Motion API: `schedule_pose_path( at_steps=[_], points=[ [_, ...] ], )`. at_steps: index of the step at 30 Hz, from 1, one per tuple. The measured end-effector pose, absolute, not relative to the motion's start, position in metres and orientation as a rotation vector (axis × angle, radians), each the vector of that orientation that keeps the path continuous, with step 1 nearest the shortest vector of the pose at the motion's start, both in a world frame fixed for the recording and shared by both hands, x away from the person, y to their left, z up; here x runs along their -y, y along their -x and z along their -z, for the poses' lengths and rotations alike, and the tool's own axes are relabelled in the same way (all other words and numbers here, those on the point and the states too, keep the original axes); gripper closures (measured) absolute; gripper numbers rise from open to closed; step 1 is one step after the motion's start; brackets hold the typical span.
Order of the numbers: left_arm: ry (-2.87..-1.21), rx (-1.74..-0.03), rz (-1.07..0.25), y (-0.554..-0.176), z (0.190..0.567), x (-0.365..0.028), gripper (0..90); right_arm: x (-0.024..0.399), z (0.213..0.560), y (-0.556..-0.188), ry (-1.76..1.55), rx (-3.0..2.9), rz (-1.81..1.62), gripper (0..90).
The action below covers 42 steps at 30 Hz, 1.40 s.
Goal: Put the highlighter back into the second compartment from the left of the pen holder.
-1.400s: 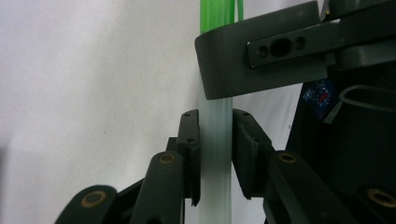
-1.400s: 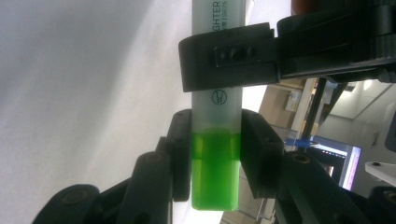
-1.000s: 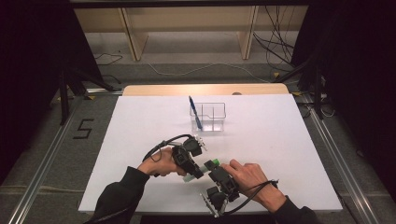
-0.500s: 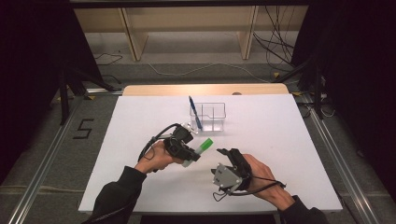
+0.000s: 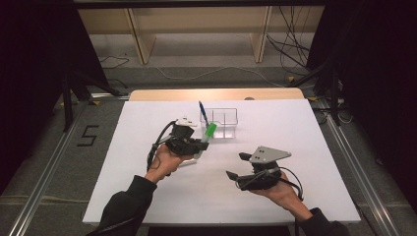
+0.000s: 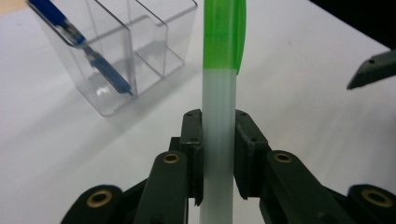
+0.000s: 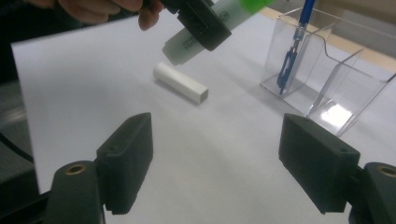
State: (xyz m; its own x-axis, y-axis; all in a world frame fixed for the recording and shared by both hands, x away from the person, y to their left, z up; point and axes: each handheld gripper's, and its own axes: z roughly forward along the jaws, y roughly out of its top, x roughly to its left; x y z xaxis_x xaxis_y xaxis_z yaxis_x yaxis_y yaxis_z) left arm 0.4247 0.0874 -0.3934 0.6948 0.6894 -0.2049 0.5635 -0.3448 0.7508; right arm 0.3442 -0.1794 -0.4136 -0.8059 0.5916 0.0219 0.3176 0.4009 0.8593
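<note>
Left tongs (image 6: 218,154) clamping green-capped marker (image 6: 218,93) – its print unreadable, right tongs (image 7: 215,163) wide, just opened, nothing between

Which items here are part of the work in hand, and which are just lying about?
In use:
- green-capped marker, clamped in the left tool
- clear organiser
- right tool, open, empty

Lying about:
- white eraser
- blue pen, already in the organiser
</note>
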Motion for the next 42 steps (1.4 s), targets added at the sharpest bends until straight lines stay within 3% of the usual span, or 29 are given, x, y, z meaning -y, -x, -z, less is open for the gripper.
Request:
schedule_pose_path(
  at_steps=[23,42],
  points=[
    [-1.802,-1.053,-0.305,-0.455,0.381,-0.069,76.2,0.196,0.422,-0.342,-0.936,-2.353,-1.444,22.2],
    [-1.732,-1.089,-0.351,-0.494,0.378,-0.047,76.2,0.197,0.426,-0.337,-0.913,-2.369,-1.447,20.3]
  ],
)
